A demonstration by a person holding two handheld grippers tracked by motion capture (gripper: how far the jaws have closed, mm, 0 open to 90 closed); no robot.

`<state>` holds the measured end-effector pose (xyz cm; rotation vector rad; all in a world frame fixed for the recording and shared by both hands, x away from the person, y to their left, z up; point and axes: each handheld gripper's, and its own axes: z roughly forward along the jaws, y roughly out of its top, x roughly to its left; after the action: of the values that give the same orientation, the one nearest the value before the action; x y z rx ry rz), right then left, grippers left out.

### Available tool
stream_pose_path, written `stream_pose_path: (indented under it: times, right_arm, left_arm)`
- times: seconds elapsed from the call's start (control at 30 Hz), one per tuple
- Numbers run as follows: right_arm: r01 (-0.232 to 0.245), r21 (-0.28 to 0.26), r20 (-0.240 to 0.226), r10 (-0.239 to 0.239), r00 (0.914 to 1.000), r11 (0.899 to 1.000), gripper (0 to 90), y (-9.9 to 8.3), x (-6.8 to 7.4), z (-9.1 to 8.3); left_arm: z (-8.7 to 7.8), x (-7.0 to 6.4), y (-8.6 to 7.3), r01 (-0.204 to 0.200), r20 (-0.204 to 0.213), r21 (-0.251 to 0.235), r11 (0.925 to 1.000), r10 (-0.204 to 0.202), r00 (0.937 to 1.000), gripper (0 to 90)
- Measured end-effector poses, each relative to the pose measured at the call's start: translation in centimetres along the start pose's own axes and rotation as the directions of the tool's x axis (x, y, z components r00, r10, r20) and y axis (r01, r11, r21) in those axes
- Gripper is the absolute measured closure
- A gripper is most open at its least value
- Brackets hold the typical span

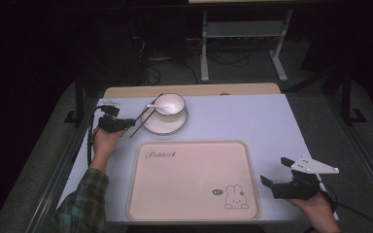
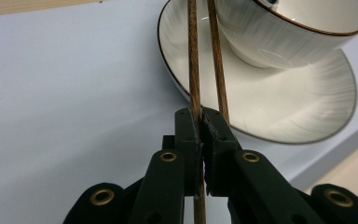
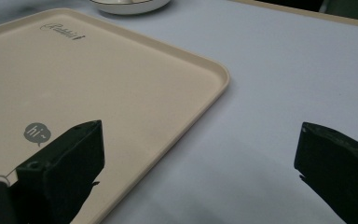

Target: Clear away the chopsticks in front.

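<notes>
Chopsticks [image 2: 216, 60] lay across the saucer [image 2: 279, 107], one pinched in the left gripper [image 2: 200, 122]; the right gripper [image 3: 200, 172] stood wide apart beside the tray [image 3: 121, 88].

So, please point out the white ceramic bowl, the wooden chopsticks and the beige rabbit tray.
White ceramic bowl [image 1: 169, 103], high view, inner wall.
Wooden chopsticks [image 2: 194, 70], left gripper view, left stick's shaft.
Beige rabbit tray [image 1: 189, 179], high view, bare middle.

Glossy white ceramic bowl [image 2: 298, 28] and saucer [image 2: 279, 98]; brown wooden chopsticks [image 2: 194, 60]; matt tray [image 1: 189, 179].
</notes>
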<state>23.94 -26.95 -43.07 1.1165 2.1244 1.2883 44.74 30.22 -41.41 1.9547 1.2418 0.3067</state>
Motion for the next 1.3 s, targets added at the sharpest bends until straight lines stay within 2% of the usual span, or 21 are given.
stream_pose_path:
  times: [0.03,0.27,0.57,0.63,0.77,0.87,1.07,1.3]
  right_arm:
    - [0.0,0.0,0.0,0.0,1.0,1.0,0.9,0.0,0.0,0.0]
    - [0.005,0.0,-0.002,-0.005,1.0,1.0,0.9,0.1,0.1,0.0]
    - [0.004,-0.002,0.004,-0.004,1.0,1.0,0.9,0.0,0.0,-0.2]
    - [0.009,-0.002,0.004,-0.009,1.0,1.0,0.9,0.1,0.0,-0.2]
    - [0.015,-0.001,0.001,-0.015,0.9999,1.0,0.9,0.1,0.1,-0.2]
    - [0.015,-0.001,0.001,-0.015,0.9999,1.0,0.9,0.1,0.1,-0.2]
    - [0.015,-0.001,0.0,-0.015,0.9999,1.0,0.9,0.1,0.1,-0.1]
    - [0.015,0.001,0.0,-0.015,0.9999,1.0,0.9,0.1,0.1,-0.1]
  left_arm:
    - [0.0,0.0,0.0,0.0,0.0,0.0,1.0,0.0,1.0,85.3]
    - [-3.0,0.5,-1.7,0.014,-0.003,-0.018,0.9997,-0.015,0.9999,85.3]
    - [-5.6,0.2,-3.8,0.016,0.012,-0.015,0.9998,-0.016,0.9998,85.3]
    - [-6.3,-0.3,-4.6,0.02,0.041,-0.015,0.9997,-0.02,0.999,85.3]
    - [-7.1,-1.0,-5.3,0.014,0.06,-0.014,0.9998,-0.013,0.9981,85.3]
    - [-7.7,-1.5,-5.7,-0.005,0.069,-0.008,1.0,0.005,0.9976,85.3]
    - [-8.1,-2.7,-6.7,-0.026,0.094,0.007,0.9996,0.025,0.9953,85.3]
    - [-8.0,-4.2,-7.1,-0.052,0.145,0.015,0.9985,0.049,0.9882,85.3]
